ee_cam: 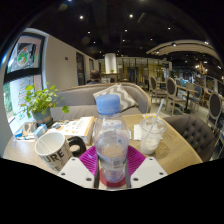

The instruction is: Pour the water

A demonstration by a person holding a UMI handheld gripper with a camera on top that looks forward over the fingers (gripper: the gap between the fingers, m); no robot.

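A clear plastic water bottle point(111, 135) with a pale blue cap stands upright between my fingers, partly filled with water. My gripper point(112, 162) is shut on its lower body, and the magenta pads point(90, 160) press on both sides. An empty clear glass point(150, 136) stands on the wooden table point(180, 152) just beyond the right finger and to the right of the bottle. The bottle's base is hidden between the fingers.
A white mug with dark lettering point(52, 150) sits left of the bottle, with a black round object point(76, 146) beside it. Behind lie an open book point(74, 128) and a potted plant point(40, 102). A grey sofa point(100, 98) and café chairs point(190, 100) stand beyond the table.
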